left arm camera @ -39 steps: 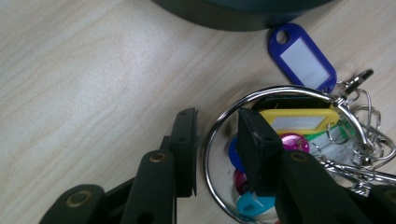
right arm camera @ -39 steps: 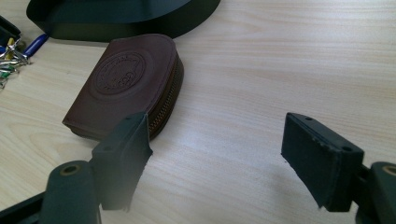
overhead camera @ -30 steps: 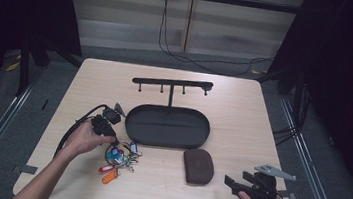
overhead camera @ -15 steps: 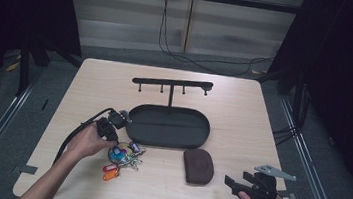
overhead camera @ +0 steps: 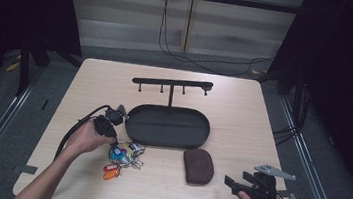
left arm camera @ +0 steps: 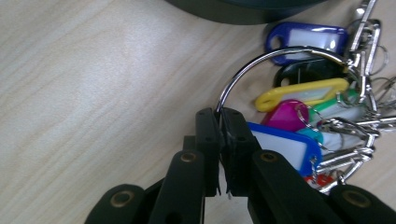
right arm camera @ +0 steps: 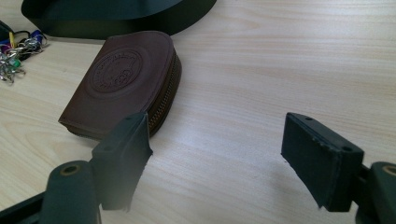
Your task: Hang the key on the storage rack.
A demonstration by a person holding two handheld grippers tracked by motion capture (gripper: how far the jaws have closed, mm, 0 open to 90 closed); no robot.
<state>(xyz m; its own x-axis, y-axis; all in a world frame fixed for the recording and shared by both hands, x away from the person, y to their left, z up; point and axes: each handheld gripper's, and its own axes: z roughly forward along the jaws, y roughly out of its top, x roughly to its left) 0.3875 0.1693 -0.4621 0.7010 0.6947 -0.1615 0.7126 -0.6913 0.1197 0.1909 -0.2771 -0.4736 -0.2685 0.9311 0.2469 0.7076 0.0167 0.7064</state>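
No legible text anywhere.

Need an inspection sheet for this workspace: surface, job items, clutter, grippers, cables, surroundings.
Surface: wooden table, bare apart from the items.
Job items: key bunch beside oval tray; hook rack stands in the tray.
Clutter: brown pouch near tray.
Grippers: left hand-held gripper shut on key ring; right hand-held gripper open, off the pouch.
Cables: left gripper's cable on table; cables on floor.
Surroundings: dark, rails at the sides.
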